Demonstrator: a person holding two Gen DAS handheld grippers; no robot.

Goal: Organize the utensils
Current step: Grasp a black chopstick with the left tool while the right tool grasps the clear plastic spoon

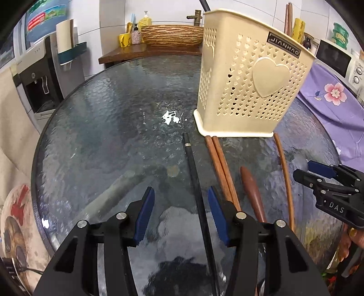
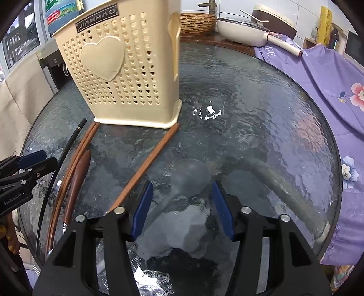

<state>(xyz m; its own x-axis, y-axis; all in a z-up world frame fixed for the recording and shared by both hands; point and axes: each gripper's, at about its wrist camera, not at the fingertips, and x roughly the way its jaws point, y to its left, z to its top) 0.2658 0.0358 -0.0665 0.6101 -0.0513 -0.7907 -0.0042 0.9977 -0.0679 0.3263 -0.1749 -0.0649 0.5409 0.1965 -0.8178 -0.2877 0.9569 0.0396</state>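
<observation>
My left gripper, jaws spread, straddled the black chopstick to seize it for the cream perforated plastic basket; the right gripper hung open.

home kitchen: microwave, water dispenser, pan

Dark label plate near rim of cream perforated plastic utensil basket with heart relief reads "JIANHAO", letters upside down in left wrist view; same plate in right wrist view, also inverted. Black body of right tongs shows white "DAS", rest cut off. Black body of left tongs carries small white "GenRobot.AI", partly blurred. Purple floral cloth shows "FE" near its edge. Blue poster text too blurred to read.
</observation>
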